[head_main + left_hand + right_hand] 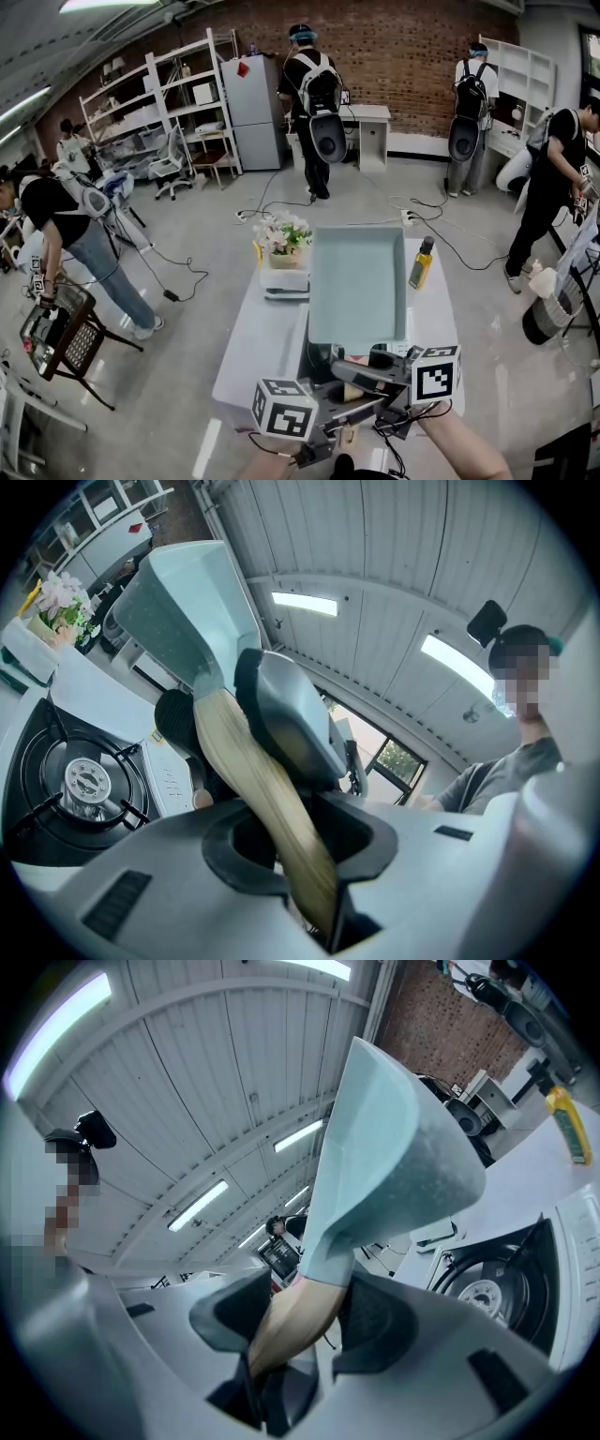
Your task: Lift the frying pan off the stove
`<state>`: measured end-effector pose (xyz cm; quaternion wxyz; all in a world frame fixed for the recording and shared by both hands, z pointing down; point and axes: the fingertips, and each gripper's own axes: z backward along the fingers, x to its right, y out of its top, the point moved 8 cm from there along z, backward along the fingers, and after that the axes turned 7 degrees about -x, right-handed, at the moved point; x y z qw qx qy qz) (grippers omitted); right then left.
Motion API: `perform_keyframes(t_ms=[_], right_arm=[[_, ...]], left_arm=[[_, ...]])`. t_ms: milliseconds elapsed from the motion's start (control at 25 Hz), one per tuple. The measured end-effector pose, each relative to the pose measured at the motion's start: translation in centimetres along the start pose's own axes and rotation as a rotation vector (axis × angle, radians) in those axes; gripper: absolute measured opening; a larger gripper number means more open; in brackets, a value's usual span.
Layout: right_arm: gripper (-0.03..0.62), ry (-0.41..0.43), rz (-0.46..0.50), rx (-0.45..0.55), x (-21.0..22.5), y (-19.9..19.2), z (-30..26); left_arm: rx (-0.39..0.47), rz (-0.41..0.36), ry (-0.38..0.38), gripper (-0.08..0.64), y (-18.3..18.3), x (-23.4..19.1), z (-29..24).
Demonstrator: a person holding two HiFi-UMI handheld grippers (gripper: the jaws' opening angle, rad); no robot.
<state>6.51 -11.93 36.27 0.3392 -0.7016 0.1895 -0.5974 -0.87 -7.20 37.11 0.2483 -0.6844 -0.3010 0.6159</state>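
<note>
A square pale teal frying pan [356,281] with a wooden handle hangs tilted in the air above the stove. The left gripper view shows the pan [187,611] rising away from the black gas burner [84,785] below it. My left gripper [291,864] is shut on the wooden handle [267,813] near its end. My right gripper [295,1321] is shut on the handle [300,1312] closer to the pan [394,1147], with the burner [483,1297] low at the right. In the head view both grippers, left [349,405] and right [377,364], sit at the bottom, and the pan hides most of the stove.
The white table [248,347] carries a flower pot [284,236] and a yellow bottle [422,262] behind the pan. Several people stand around the room, and a chair [61,337] is at the left. Cables lie on the floor.
</note>
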Motion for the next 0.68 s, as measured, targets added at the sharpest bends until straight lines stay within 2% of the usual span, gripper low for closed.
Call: perform_keyframes(t_ms=[680], right_arm=[[0.209,0.002,0.001,-0.001,-0.58,-0.16,0.06]], left_arm=[[-0.001,0.001,0.002,0.08,-0.13,0.61,0.09]])
